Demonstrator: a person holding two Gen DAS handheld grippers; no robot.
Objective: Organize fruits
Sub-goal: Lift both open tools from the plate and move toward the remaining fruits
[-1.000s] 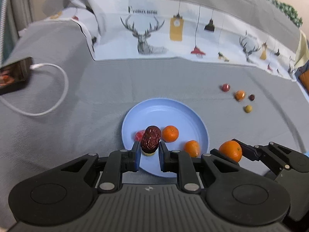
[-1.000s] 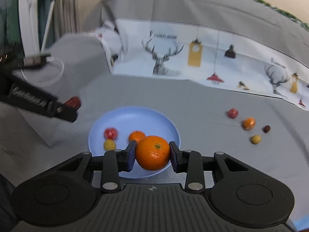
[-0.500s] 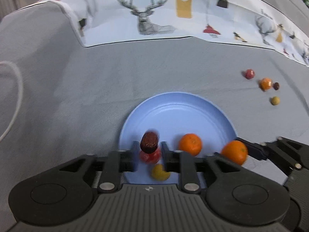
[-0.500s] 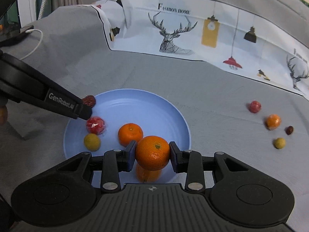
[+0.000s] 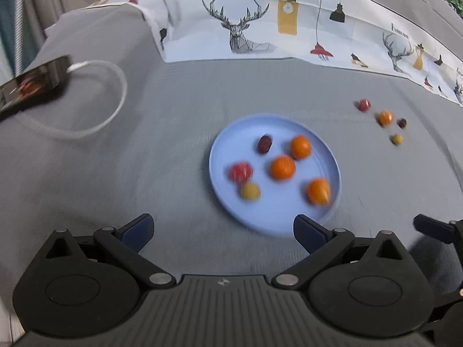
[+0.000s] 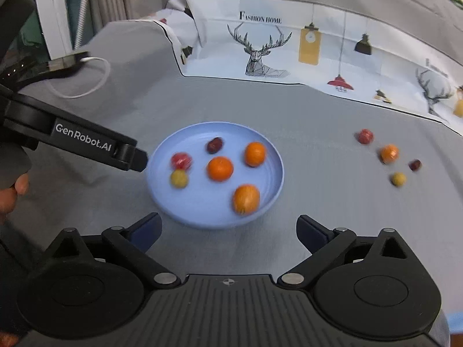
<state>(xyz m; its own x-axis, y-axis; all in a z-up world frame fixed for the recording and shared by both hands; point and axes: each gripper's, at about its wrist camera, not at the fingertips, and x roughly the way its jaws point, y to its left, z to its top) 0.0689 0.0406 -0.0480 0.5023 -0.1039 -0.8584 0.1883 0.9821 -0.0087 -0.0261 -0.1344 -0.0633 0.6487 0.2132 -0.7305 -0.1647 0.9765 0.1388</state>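
Observation:
A blue plate (image 5: 231, 211) (image 6: 162, 196) lies on the grey cloth. It holds three oranges (image 5: 283, 167) (image 6: 220, 168), a dark red date (image 5: 264, 143) (image 6: 215, 145), a red fruit (image 5: 240, 171) (image 6: 181, 160) and a yellow fruit (image 5: 250, 190) (image 6: 178, 178). My left gripper (image 5: 222, 232) is open and empty, just short of the plate's near edge. My right gripper (image 6: 228, 231) is open and empty, also at the near edge. The left gripper's finger (image 6: 127, 156) shows in the right wrist view beside the plate's left rim.
Several small fruits lie loose on the cloth to the right: red (image 5: 363, 105) (image 6: 365, 136), orange (image 5: 385, 117) (image 6: 389, 153), dark (image 5: 402, 122) (image 6: 415, 164), yellow (image 5: 397, 138) (image 6: 398, 178). A phone (image 5: 31, 82) with a white cable (image 5: 115, 101) lies at the left. A printed cloth (image 5: 289, 29) hangs behind.
Both grippers have opened and pulled back. The date from the left and the orange from the right now lie on the plate.

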